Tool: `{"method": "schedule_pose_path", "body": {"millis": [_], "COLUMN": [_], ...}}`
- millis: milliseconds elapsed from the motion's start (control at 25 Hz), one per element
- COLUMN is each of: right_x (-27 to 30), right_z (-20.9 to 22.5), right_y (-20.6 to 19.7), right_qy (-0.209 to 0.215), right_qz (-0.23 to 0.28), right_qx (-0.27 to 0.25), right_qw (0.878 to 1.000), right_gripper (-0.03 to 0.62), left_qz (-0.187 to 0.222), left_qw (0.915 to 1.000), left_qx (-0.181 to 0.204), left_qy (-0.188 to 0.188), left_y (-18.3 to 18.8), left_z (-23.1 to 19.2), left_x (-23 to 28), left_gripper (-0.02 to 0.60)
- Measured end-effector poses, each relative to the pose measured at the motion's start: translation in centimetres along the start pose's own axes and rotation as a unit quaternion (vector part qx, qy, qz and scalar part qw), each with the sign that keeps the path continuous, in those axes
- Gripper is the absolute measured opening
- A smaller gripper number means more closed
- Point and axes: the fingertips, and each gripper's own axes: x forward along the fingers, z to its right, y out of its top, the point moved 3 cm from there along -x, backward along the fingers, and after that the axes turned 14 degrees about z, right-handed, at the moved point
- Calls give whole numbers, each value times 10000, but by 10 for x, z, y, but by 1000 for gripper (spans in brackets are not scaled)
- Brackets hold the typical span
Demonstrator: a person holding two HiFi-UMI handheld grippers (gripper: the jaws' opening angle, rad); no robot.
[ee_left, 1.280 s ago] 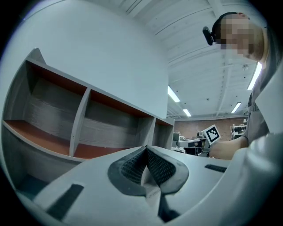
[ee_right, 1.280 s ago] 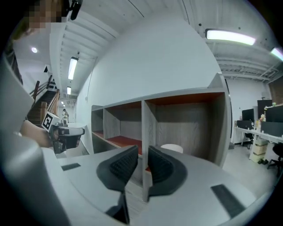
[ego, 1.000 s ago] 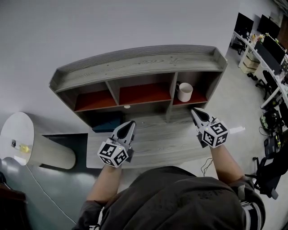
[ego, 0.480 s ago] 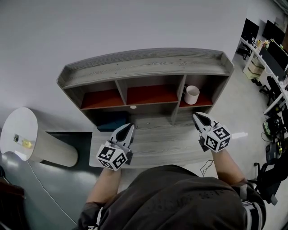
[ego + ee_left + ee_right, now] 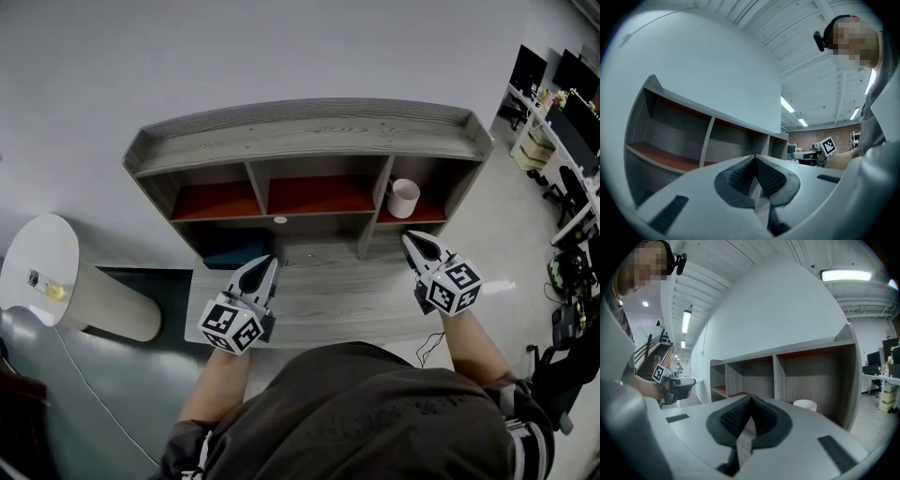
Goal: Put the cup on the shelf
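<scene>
A white cup [image 5: 404, 197] stands upright in the rightmost compartment of the grey wooden shelf [image 5: 309, 133], on its red floor. The right gripper view shows the cup's rim [image 5: 805, 404] just past the jaws. My right gripper [image 5: 409, 238] hangs over the desk in front of that compartment, jaws shut and empty. Over the desk's left part, my left gripper [image 5: 270, 262] is likewise shut with nothing in it. In its own view the left gripper [image 5: 755, 158] points at the shelf's left and middle compartments, which are bare.
The shelf sits at the back of a grey wooden desk [image 5: 337, 300] against a white wall. A round white side table [image 5: 42, 267] holding a small yellow thing stands at the left. Office desks with monitors [image 5: 562, 94] and chairs fill the right.
Both grippers have stayed shut and nearly still over the desk. The head view has drifted, so the shelf and cup sit a little further right in the picture.
</scene>
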Motion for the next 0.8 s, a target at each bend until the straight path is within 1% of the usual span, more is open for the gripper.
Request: {"method": "schedule_pose_path", "body": {"millis": [480,800], "right_x": [-1,0], "right_z": [-1,-2], "right_y": [0,1], "right_qy": [-24,-32], "right_qz": [-27,-54], "right_qx": [-205,-250], "right_qw": [9998,9997], "right_gripper": [-9,-9], "left_qz": [27,32], "left_qw": [10000,10000], "left_qx": [3,-13], "left_qy": [-48,-64], "left_y": [-1,-1], "left_z": [2,2], "left_x": [1,0], "left_gripper": [3,3]}}
